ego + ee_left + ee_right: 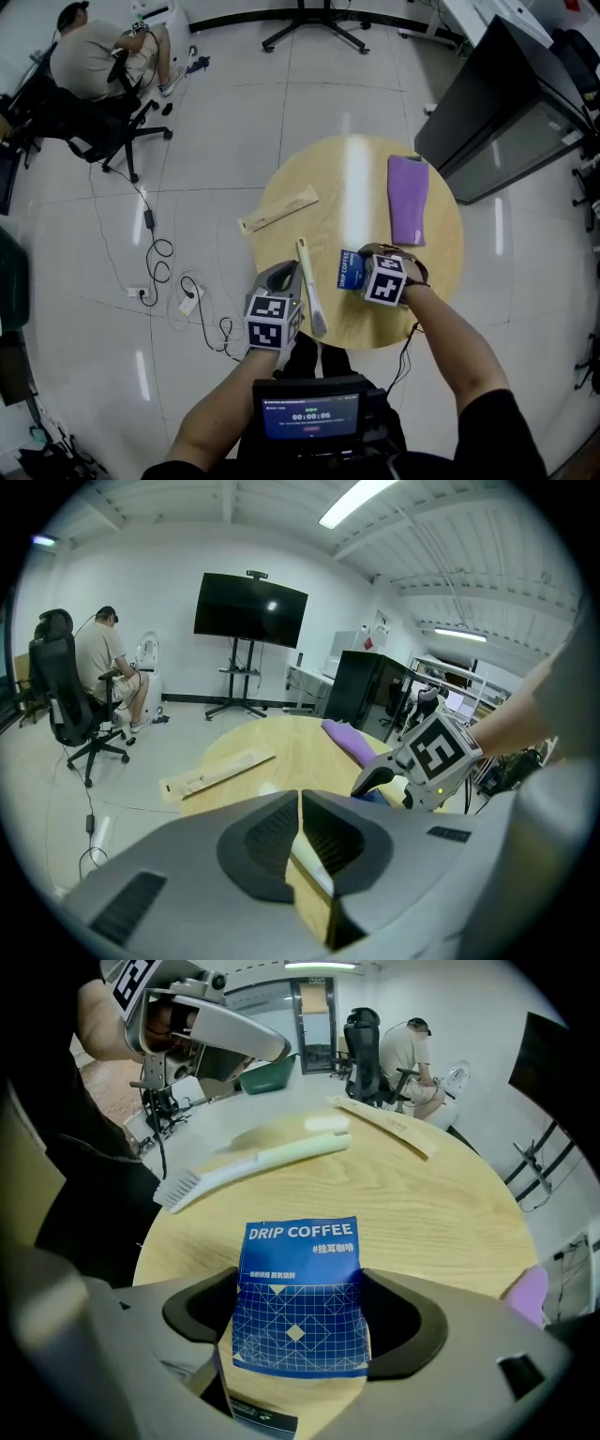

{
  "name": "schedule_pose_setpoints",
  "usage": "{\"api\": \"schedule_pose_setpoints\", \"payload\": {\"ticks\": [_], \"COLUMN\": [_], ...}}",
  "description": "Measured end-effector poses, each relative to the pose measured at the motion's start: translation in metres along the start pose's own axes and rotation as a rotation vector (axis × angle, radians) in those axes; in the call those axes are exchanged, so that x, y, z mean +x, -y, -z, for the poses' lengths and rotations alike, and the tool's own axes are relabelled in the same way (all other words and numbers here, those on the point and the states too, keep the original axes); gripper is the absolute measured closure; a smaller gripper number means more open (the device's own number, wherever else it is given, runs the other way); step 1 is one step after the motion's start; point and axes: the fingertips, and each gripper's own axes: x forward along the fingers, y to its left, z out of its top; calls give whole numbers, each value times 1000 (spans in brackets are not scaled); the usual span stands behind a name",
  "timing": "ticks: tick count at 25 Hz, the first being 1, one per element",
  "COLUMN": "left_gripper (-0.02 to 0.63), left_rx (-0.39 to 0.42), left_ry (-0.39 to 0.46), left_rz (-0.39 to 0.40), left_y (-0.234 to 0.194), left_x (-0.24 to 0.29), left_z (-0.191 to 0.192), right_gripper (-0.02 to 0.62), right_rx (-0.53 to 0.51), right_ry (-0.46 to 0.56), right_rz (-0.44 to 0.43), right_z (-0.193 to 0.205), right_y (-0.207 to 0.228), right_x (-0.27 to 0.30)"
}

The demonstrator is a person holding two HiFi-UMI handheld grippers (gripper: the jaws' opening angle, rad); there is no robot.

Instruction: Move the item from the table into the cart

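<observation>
Round pale-wood counter (352,183). Task item: flat blue foil drip-coffee packet (351,270), lying on the counter's near side between the spread fingers of the right gripper (298,1309), which straddle its edges. Left gripper (284,274): fingers pressed together, pinching nothing, just beside a pale green plastic brush (309,286). Also on the counter: a folded purple cloth (409,199) and a long paper sleeve (278,209).

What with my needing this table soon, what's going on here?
A person at the round table holds a claw in each hand. The right claw is open and straddles a blue drip coffee packet lying flat, not lifted yet. The left claw is shut and empty, beside a white brush on the table. A purple cloth and a long paper sleeve lie untouched. No cart shows.
</observation>
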Motion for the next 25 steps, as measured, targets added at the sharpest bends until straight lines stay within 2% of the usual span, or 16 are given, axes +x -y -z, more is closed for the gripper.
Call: {"api": "schedule_pose_setpoints", "payload": {"ticks": [5, 11, 14, 17, 21, 25], "left_gripper": [586, 586, 587, 588, 588, 588], "left_rx": [-3, -1, 5, 0, 13, 29], "left_ry": [10, 21, 27, 44, 71, 140], "left_rz": [18, 47, 49, 45, 38, 47], "left_y": [4, 14, 17, 17, 21, 44], "left_x": [2, -3, -9, -14, -36, -77], "left_z": [-2, -2, -7, -14, -29, -64], "right_gripper": [241, 367, 377, 382, 383, 383], "right_rx": [-1, 3, 34, 117, 181, 259], "right_ry": [12, 26, 25, 77, 177, 303], "right_rz": [-14, -19, -36, -60, -8, 92], "right_z": [0, -1, 0, -1, -17, -34], "right_y": [-5, -19, -24, -23, -25, -31], "right_x": [-1, -5, -8, -16, -56, -129]}}
